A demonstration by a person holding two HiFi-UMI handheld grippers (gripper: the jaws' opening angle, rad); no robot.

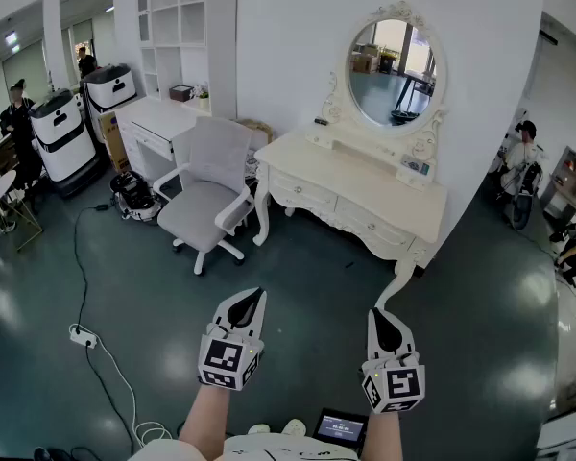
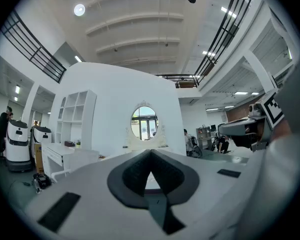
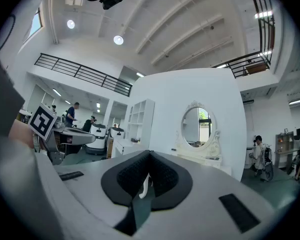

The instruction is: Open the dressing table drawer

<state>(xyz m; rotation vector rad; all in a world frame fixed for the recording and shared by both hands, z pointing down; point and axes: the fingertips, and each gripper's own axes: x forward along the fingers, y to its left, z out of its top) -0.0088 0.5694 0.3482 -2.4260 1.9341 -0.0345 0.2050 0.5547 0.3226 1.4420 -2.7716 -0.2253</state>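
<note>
We're on the approach: left hand-held gripper and right hand-held gripper both closed, empty, level. The dressing table stands well apart ahead, its drawer shut. Next, we reckon: close in, open jaws, take the knob.

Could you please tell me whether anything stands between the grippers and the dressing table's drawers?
Nothing visible does. Only bare floor lies between the left gripper, the right gripper and the drawers. The chair stands to the left of the table, clear of that path.
</note>
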